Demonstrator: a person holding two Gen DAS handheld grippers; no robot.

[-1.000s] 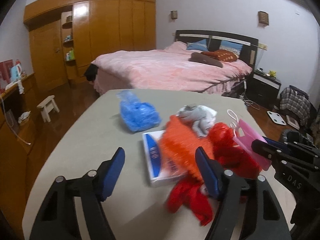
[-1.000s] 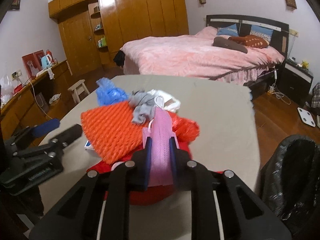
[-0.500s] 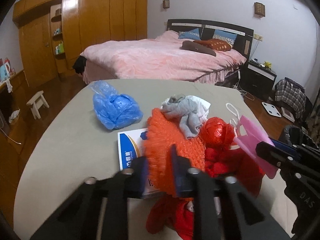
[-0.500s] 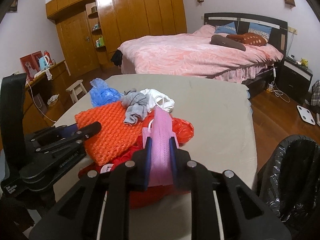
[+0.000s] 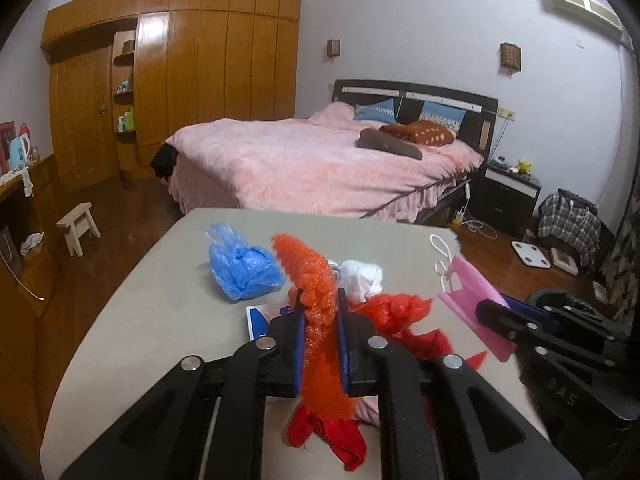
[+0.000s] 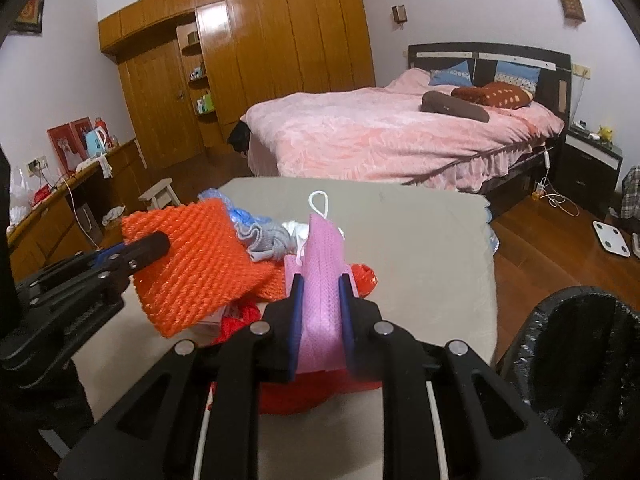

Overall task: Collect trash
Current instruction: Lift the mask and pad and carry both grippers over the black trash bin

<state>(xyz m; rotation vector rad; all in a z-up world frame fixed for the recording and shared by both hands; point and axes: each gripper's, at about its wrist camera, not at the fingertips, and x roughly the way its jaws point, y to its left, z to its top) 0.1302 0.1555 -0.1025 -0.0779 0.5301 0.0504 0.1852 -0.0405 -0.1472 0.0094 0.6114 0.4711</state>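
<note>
**A:** so what've you got in the claws right now?

**Me:** my left gripper (image 5: 319, 300) is clamped on the orange foam net (image 5: 316, 300), pinched up edge-on between the pads. My right gripper (image 6: 319, 286) is squeezed on the pink mesh bag (image 6: 322, 276), its white loop sticking up.

**A:** and the rest of the junk?

**Me:** red plastic bag (image 5: 400, 312) right under both, with a grey-white rag (image 6: 270, 240) and a blue-white box (image 5: 260, 320). Blue plastic bag (image 5: 244, 270) just beyond, all on the grey table (image 6: 420, 232). Black trash bag (image 6: 584, 364) is off the table's right edge.
</note>
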